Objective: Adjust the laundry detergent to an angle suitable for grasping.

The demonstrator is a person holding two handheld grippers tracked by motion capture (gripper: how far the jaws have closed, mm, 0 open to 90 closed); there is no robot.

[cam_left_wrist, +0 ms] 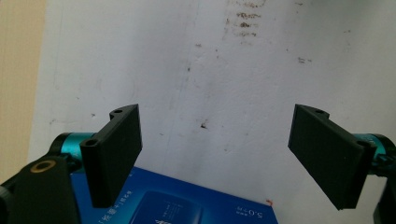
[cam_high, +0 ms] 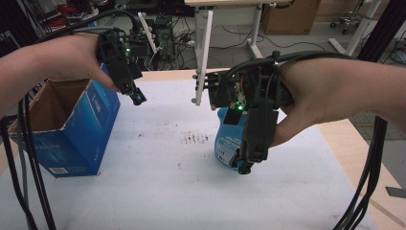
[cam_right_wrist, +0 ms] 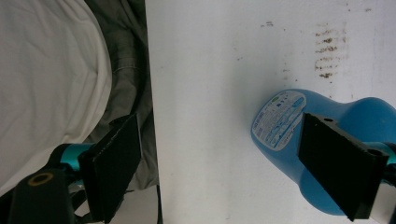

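Note:
A blue bottle (cam_high: 224, 143) with a white label lies on the white table cover (cam_high: 158, 191) at centre right. My right gripper (cam_high: 245, 165) hangs just above it, pointing down. In the right gripper view the jaws stand wide apart with nothing between them, and the bottle (cam_right_wrist: 280, 121) lies under the right-hand jaw. An open blue cardboard box (cam_high: 72, 129) stands at the left. My left gripper (cam_high: 136, 98) hovers over the box's right side. Its jaws are open and empty, with the box's printed face (cam_left_wrist: 187, 205) below them.
A patch of brown stains (cam_high: 196, 138) marks the cover between box and bottle. The bare wooden table edge (cam_high: 354, 153) shows at the right. Behind the table stand a white desk leg (cam_high: 203, 52) and tangled cables. Black cables trail down both sides.

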